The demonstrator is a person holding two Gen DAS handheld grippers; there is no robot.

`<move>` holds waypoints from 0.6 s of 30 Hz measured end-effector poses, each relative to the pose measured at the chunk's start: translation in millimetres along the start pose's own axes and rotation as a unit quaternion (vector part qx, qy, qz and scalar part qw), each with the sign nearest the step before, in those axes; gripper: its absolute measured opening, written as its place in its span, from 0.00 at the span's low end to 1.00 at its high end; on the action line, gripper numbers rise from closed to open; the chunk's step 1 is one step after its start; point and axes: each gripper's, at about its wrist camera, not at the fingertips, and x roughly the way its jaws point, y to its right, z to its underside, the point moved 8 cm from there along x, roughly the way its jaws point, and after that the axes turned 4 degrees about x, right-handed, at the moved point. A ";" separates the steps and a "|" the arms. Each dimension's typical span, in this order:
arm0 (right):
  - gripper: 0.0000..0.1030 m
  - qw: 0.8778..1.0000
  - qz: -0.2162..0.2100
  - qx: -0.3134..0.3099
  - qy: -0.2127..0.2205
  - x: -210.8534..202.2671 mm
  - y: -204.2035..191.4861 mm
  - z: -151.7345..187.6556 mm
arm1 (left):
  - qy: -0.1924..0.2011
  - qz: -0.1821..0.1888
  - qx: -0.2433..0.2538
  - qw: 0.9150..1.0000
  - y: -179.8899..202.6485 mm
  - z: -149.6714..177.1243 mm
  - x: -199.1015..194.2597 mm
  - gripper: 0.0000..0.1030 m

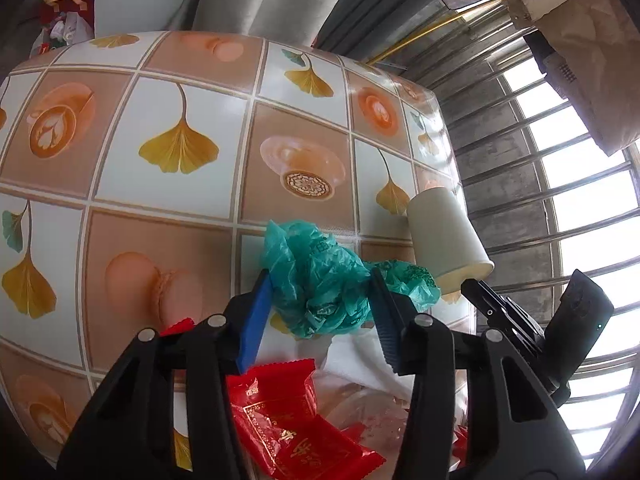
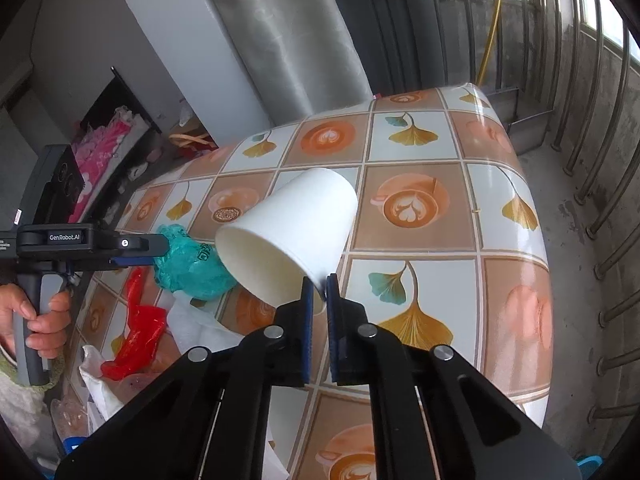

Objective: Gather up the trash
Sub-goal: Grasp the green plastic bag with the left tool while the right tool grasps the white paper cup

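My left gripper (image 1: pixel 320 284) is shut on a crumpled teal plastic bag (image 1: pixel 320 276), held above the table. The bag also shows in the right wrist view (image 2: pixel 192 268), with the left gripper (image 2: pixel 156 252) at its left. My right gripper (image 2: pixel 318 286) is shut on the rim of a white paper cup (image 2: pixel 292 232), held tilted above the table with its mouth towards the lower left. The cup also shows in the left wrist view (image 1: pixel 448 236). Red wrappers (image 1: pixel 288 416) and white tissue (image 1: pixel 360 360) lie below the left gripper.
The table (image 2: pixel 440 208) has a tiled cloth with leaf and coffee prints. More trash, a red wrapper (image 2: pixel 140 332) and white tissue (image 2: pixel 192 328), lies at its near left. A railing (image 2: pixel 600 160) stands to the right. A brown paper bag (image 1: pixel 580 40) hangs at upper right.
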 end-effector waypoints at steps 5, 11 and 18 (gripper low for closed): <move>0.04 1.000 -0.010 0.011 0.009 -10.2 1.3 -1.6 | 0.011 0.013 0.004 1.000 8.0 0.3 -8.2 0.40; 0.04 0.999 -0.020 0.020 0.027 -32.1 0.0 -4.6 | 0.038 0.026 0.023 0.999 26.3 -1.2 -29.0 0.38; 0.04 0.998 -0.015 0.026 0.049 -65.8 -1.0 -4.2 | 0.071 0.039 0.053 0.995 50.3 2.0 -65.4 0.37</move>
